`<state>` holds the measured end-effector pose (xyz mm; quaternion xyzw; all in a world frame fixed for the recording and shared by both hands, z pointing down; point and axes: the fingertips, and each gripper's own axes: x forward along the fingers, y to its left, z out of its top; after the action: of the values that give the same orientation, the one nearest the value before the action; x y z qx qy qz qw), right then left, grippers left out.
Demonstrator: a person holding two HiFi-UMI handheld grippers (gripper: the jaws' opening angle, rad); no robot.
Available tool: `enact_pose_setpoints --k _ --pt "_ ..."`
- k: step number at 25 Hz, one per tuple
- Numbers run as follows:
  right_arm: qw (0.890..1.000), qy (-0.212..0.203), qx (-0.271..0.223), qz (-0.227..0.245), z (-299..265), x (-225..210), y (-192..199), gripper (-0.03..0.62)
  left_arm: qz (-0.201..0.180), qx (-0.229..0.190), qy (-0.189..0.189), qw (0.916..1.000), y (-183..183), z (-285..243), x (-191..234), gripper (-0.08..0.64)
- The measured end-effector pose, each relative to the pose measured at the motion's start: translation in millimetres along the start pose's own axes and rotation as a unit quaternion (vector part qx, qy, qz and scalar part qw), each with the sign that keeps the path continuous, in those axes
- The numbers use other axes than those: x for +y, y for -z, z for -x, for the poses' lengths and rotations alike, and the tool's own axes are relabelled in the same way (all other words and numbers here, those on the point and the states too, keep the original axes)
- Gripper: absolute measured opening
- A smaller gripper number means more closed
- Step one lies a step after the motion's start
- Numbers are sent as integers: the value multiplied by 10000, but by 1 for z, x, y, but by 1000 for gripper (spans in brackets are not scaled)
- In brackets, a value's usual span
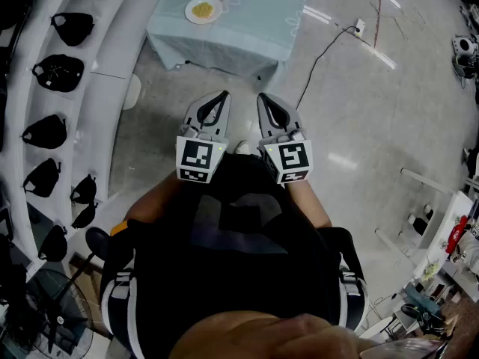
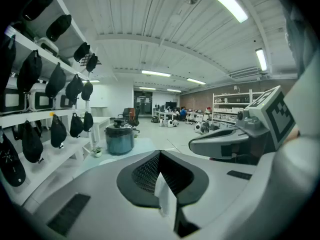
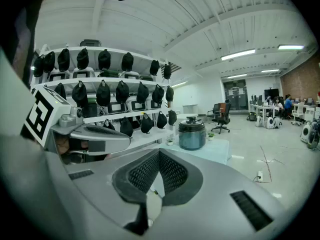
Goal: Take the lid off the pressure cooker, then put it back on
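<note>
**Both grippers empty at the chest, cooker well ahead on the counter**

The person stands with the left gripper and the right gripper held side by side just in front of the body, close to each other but not touching. Both point forward and a little downward. Each gripper's own view shows its fingers clenched together, meeting in a tight V with nothing between them.

The pressure cooker stands well apart from both grippers, on a counter draped in a pale blue cloth. Its body is a dark blue-grey, and the lid sits on top with a dark knob at its centre. It looks fully seated, though at this range whether it is locked cannot be told. In the head view only the cooker's lower edge shows at the top of the frame.

On the same counter, near the cooker, lies a white plate with something yellow on it, and a small potted plant stands just beside the cooker.

To the person's left run white shelves hung with rows of black bags. A cable trails across the pale floor to the right of the counter.
</note>
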<state>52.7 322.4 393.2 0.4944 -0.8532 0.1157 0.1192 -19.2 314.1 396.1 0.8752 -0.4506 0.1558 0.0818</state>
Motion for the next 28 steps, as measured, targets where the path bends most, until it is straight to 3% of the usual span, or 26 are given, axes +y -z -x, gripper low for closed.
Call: enact_pose_setpoints --k 19,28 --pt "9995 264 -30 -192 -53 -8 -15 14 35 -74 192 9998 -8 -28 51 8" --pt "9980 495 -210 -322 -102 -13 -51 15 9 -181 367 9992 -30 -50 105 8"
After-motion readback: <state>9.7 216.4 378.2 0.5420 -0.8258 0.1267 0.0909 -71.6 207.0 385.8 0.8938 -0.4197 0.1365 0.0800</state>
